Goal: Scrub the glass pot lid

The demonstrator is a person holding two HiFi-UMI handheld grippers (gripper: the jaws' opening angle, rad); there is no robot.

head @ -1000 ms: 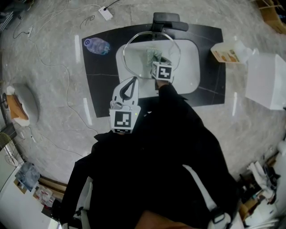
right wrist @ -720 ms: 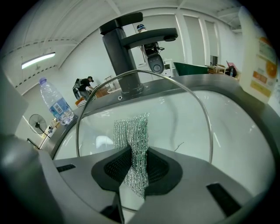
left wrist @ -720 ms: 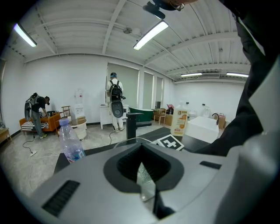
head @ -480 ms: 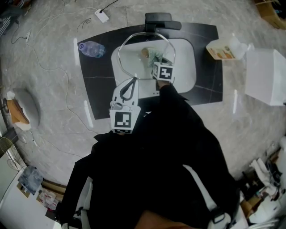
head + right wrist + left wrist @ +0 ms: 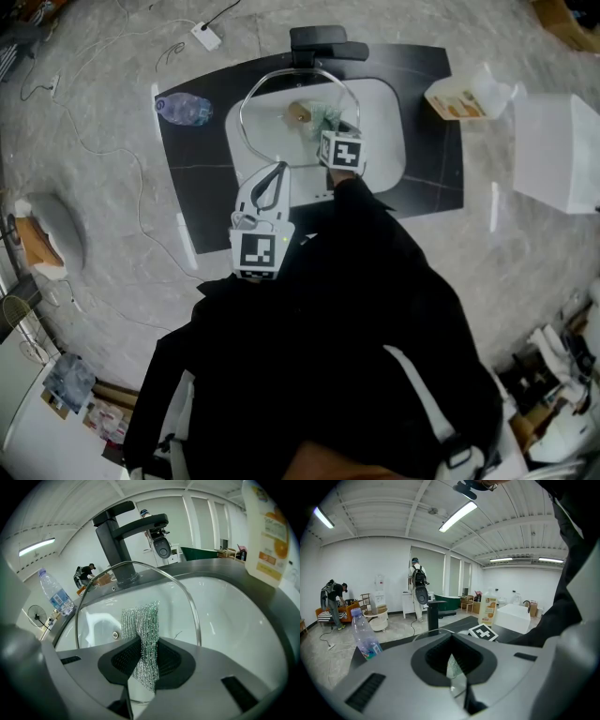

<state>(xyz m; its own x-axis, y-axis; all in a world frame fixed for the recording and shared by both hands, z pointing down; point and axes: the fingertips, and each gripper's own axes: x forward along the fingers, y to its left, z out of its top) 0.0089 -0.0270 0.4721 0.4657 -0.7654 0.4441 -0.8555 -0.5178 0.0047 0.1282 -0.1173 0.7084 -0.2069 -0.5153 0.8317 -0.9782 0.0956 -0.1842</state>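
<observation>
The glass pot lid (image 5: 272,131) stands tilted over the white sink (image 5: 386,141), with our left tool (image 5: 275,173) pinching its rim at 7 o'clock. Our right tool (image 5: 328,127), clamped on the mesh scrubber (image 5: 140,616), faces the glass just toward 4 o'clock of centre. We should press flat, scrub in small circles, and grip firmly so the lid cannot twist.

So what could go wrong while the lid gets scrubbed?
The left gripper holds the glass lid only by its thin edge, over the sink. A hard push from the scrubber in the right gripper might make the lid slip and drop. The lid's top also looks close to the faucet, so it could bump it.
</observation>
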